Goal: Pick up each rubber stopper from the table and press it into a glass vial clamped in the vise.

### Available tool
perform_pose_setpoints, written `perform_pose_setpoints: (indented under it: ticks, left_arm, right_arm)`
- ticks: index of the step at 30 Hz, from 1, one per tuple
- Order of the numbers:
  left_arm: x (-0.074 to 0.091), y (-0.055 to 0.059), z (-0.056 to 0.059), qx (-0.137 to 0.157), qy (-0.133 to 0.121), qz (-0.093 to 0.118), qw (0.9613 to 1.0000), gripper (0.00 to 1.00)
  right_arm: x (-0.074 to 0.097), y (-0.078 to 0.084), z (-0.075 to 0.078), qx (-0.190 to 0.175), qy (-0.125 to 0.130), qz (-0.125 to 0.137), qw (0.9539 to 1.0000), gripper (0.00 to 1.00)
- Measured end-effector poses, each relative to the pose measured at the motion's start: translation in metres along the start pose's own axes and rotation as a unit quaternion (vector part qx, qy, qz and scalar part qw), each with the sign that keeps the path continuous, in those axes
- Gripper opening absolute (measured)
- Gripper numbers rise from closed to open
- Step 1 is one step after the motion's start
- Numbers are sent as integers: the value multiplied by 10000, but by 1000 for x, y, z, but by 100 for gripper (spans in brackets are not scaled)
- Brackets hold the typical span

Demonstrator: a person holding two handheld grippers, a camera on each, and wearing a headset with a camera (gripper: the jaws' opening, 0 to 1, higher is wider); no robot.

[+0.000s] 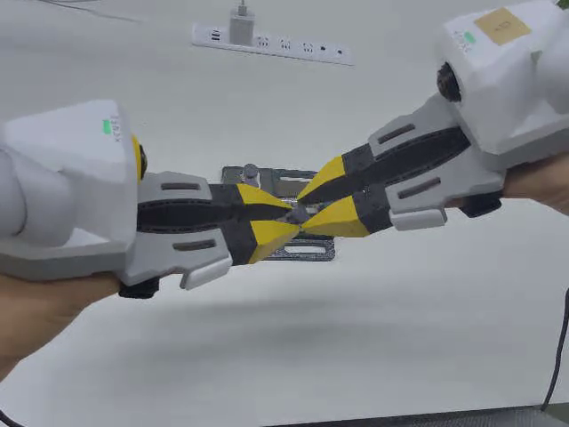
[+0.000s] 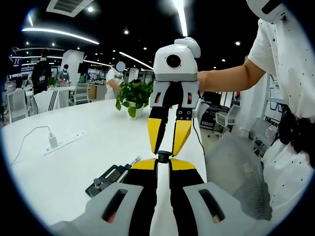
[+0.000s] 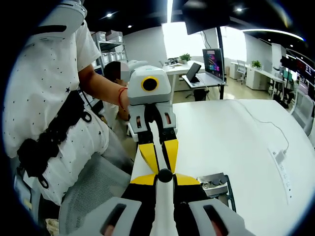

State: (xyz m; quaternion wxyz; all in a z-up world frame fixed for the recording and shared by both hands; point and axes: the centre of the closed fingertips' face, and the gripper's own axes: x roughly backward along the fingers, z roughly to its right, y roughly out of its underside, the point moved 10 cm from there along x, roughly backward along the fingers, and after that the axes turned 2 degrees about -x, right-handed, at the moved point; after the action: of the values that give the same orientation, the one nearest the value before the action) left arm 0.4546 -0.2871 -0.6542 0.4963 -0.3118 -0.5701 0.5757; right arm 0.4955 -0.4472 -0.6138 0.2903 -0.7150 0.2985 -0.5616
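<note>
- Rubber, dark and small, the stopper [image 3: 165,175] was mostly buried between four yellow jaw tips, so only a rounded end of it showed.
- The left gripper [image 1: 286,213] and the right gripper [image 1: 311,212] met nose to nose, each pair of jaws clenched on the stopper from its own side, above the counter [image 1: 356,338].
- The vise [image 2: 109,178] lay flat on the counter just below and behind the meeting jaws. In the head view its middle was covered by them, and whether a vial stood in it could not be made out.
- The hands were cut off at the edges of the head view, behind the grey gripper bodies.
- The counter was plain white and matte, with soft shadows under the grippers.
- The room was an open office with dark ceilings, strip lights, further white tables and people too far off to make out.
- A white power strip [image 1: 271,42] lay well beyond the vise, with a charger [image 1: 242,27] plugged into it.
- A dark cable [image 1: 562,347] ran down the counter's right edge.
- A potted plant [image 2: 134,94] stood far down the counter.
- A monitor [image 3: 213,60] stood on another table.
- A grey mesh chair [image 2: 241,172] sat beside the counter, next to the person's white speckled shirt [image 3: 54,78].
</note>
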Motion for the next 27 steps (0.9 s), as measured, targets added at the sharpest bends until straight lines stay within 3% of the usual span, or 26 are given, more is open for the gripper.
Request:
perform_pose_setpoints:
  ticks: [27]
  left_arm:
    - [2, 4, 1, -165, 7, -82, 9998, 5]
  right_arm:
    - [-4, -1, -3, 197, 48, -52, 9998, 5]
